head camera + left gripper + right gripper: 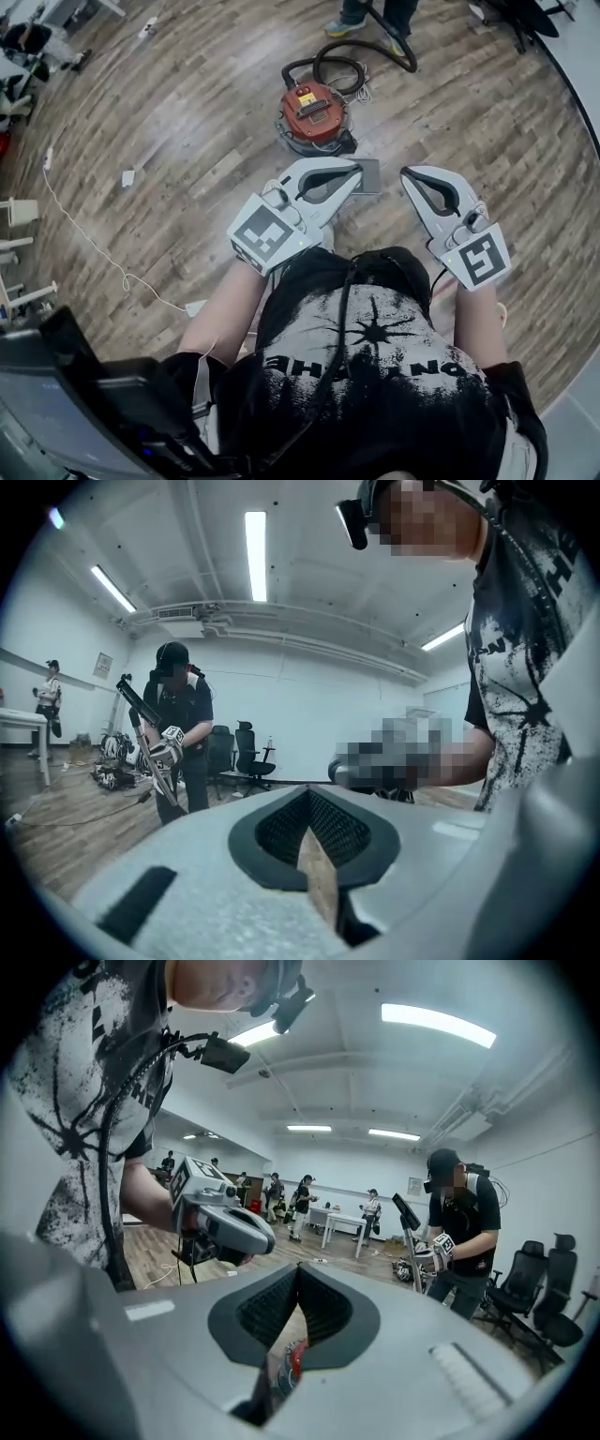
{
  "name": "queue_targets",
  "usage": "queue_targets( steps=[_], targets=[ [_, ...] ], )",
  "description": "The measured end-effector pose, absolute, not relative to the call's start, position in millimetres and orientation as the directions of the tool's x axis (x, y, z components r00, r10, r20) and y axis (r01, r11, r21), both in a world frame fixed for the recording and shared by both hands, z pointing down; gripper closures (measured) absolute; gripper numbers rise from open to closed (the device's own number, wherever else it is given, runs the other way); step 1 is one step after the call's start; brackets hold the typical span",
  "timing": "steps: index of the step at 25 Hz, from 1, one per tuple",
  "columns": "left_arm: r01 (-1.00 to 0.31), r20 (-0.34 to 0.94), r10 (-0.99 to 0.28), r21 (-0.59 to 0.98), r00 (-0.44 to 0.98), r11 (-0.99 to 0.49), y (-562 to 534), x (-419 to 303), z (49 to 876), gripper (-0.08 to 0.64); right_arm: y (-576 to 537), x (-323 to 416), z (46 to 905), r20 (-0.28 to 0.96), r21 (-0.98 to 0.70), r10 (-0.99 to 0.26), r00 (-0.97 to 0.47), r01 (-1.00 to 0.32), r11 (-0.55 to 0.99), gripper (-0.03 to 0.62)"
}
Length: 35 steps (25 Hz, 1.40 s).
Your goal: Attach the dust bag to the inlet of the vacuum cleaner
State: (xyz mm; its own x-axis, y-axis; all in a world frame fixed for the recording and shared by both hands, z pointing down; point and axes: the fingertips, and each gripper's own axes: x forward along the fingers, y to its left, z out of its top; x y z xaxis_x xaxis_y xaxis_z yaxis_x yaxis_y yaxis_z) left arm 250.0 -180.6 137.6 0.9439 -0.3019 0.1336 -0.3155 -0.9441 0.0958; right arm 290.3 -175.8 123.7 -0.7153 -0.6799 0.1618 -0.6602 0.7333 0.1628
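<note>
Vacuum cleaner sits on the wood floor ahead of the person, well apart from both grippers. It's a round drum standing upright, red lid facing up, so its long axis is vertical. The black hose leaves the far side and loops away twd the top of the head view, near another person's feet. Left gripper is held out in front, pointing fwd twd the drum, jaws pressed together w/ nothing btwn them; in its own view only a strip of floor shows through the slot. Right gripper is just beside it, roughly parallel, also pinched closed and empty; the right gripper view shows a sliver of the red drum past its jaws. A flat grey rectangle shows at the left gripper's tip in the head view. Can't tell if that's the dust bag, nor whether it lies on the floor or touches the gripper. White cable trails over the floor at left.
</note>
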Motion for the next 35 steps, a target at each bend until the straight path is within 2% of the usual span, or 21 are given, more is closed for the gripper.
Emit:
queue_targets(
  steps=[8,12,17,21,25,28,31,35],
  targets=[
    [-0.454,0.214,-0.420,0.140,0.882,-0.880,-200.6,272.5,161.9,0.558,-192.4,321.6,193.7,0.315,0.157,-0.497,-0.809,-0.472,0.868,0.586],
    [-0.528,0.229,-0.493,0.128,0.840,-0.840,-202.4,287.3,173.1,0.558,-197.1,334.2,238.2,0.446,0.124,-0.373,-0.814,-0.357,0.926,0.585],
    [-0.550,0.236,-0.513,0.133,0.825,-0.824,-213.6,308.6,189.0,0.559,-205.4,344.6,284.0,0.500,0.059,-0.300,-0.813,-0.313,0.948,0.557],
    [-0.513,0.215,-0.480,0.144,0.851,-0.846,-232.7,318.6,210.9,0.559,-210.8,350.8,349.2,0.582,0.013,-0.268,-0.768,-0.321,0.947,0.517],
    [-0.464,0.207,-0.433,0.136,0.877,-0.875,-255.0,325.5,260.8,0.559,-222.1,359.3,453.6,0.678,-0.006,-0.252,-0.690,-0.348,0.937,0.467],
    [-0.434,0.220,-0.402,0.120,0.889,-0.893,-268.0,328.5,317.1,0.558,-219.0,360.5,559.0,0.760,-0.032,-0.196,-0.619,-0.338,0.941,0.420],
    [-0.388,0.236,-0.363,0.067,0.901,-0.919,-276.0,333.8,381.0,0.558,-212.4,362.4,669.5,0.820,-0.046,-0.143,-0.554,-0.313,0.949,0.395],
    [-0.357,0.183,-0.340,0.067,0.922,-0.932,-280.1,332.2,467.3,0.558,-204.4,366.7,820.3,0.872,-0.060,-0.104,-0.479,-0.315,0.947,0.376]
  ],
)
